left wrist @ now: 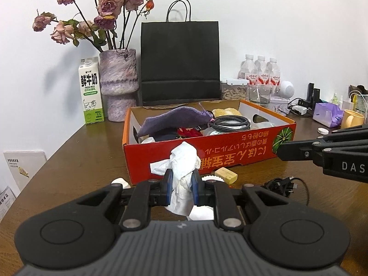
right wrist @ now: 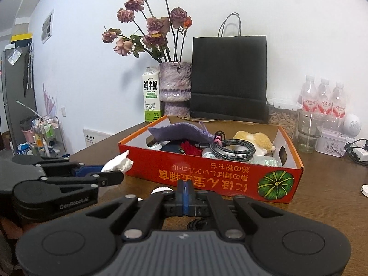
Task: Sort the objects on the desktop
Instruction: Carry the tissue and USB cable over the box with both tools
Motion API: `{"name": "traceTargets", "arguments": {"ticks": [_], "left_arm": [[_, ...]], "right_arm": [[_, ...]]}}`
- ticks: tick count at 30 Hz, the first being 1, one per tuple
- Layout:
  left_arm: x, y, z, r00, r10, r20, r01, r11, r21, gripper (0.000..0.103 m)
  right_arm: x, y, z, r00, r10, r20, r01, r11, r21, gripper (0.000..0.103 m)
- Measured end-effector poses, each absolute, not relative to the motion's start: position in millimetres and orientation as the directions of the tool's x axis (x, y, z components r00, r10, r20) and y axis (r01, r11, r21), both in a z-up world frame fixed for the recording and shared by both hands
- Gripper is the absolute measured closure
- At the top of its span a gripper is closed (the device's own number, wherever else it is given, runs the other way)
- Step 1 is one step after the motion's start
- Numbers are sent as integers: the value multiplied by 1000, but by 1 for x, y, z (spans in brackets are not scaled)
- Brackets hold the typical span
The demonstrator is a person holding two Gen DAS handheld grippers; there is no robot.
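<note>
A crumpled white tissue [left wrist: 184, 156] is pinched between the blue pads of my left gripper [left wrist: 181, 176], held just above the brown table in front of the red cardboard box [left wrist: 230, 154]. The box holds a purple cloth [left wrist: 174, 118], a coiled braided cable [left wrist: 230, 123], a plush toy [right wrist: 253, 139] and other small items. My right gripper [right wrist: 185, 189] is shut with nothing in it, close to the box's front wall [right wrist: 207, 174]. From the right wrist view, the left gripper [right wrist: 112, 172] and the tissue [right wrist: 118, 162] sit at the left. The right gripper's tip [left wrist: 281, 150] reaches in from the right.
A small yellow block [left wrist: 226, 174], a white ridged cap [left wrist: 212, 179] and a tangled black cable [left wrist: 283, 184] lie before the box. Behind it stand a black paper bag [left wrist: 180, 62], a vase of dried roses [left wrist: 118, 85], a milk carton [left wrist: 90, 92] and water bottles [left wrist: 261, 71]. A yellow mug [left wrist: 353, 118] stands right.
</note>
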State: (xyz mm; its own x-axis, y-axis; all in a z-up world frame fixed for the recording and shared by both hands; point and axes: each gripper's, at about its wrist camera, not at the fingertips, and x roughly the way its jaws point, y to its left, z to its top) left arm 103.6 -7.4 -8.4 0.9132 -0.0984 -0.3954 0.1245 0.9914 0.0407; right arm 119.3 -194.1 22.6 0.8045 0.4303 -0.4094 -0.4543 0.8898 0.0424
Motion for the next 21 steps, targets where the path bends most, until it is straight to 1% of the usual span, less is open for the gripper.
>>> {"name": "traceTargets", "arguments": {"ticks": [1, 2, 3, 4, 5, 6, 7, 10, 13, 14, 15, 17, 19, 20, 21], "left_arm": [[104, -7, -9, 913, -95, -397, 121, 992, 41, 86], [104, -6, -9, 912, -89, -400, 116, 992, 42, 86], [104, -5, -9, 911, -84, -403, 109, 993, 41, 86], [104, -3, -9, 910, -79, -407, 103, 994, 38, 86], [103, -1, -9, 909, -79, -410, 101, 994, 34, 86], [102, 0, -9, 908, -80, -411, 102, 994, 30, 86], [100, 1, -9, 908, -83, -410, 104, 994, 29, 86], [95, 1, -10, 907, -99, -410, 123, 992, 34, 86], [95, 1, -13, 901, -110, -419, 137, 990, 34, 85], [96, 1, -14, 898, -112, -425, 139, 990, 32, 85], [97, 1, -15, 894, -115, -432, 141, 990, 29, 85], [98, 1, -17, 888, -119, -444, 146, 989, 27, 85], [98, -1, -17, 885, -126, -448, 155, 988, 28, 85], [99, -1, -18, 885, -128, -448, 157, 987, 28, 85], [98, -1, -18, 885, -129, -448, 158, 987, 28, 85]], "right_arm": [[121, -195, 22, 801, 433, -414, -455, 889, 50, 103], [123, -197, 21, 798, 423, -429, -444, 894, 56, 100], [125, -198, 19, 794, 404, -454, -432, 901, 45, 85], [126, -198, 16, 799, 370, -474, -410, 912, 20, 75], [124, -199, 13, 810, 337, -480, -388, 922, -7, 56], [123, -200, 11, 813, 323, -485, -380, 925, -22, 49], [122, -202, 8, 810, 312, -497, -374, 927, -29, 49], [121, -206, -4, 787, 298, -541, -369, 929, -25, 46], [126, -202, -17, 768, 249, -590, -349, 935, -60, 46], [127, -202, -18, 766, 242, -596, -343, 938, -60, 42], [128, -203, -20, 765, 242, -597, -339, 939, -54, 33], [130, -205, -23, 758, 245, -604, -338, 940, -43, 21], [130, -204, -27, 745, 258, -616, -351, 936, -33, 24], [130, -204, -27, 739, 274, -616, -362, 932, -19, 28], [128, -205, -26, 735, 286, -615, -369, 929, -8, 41]]}}
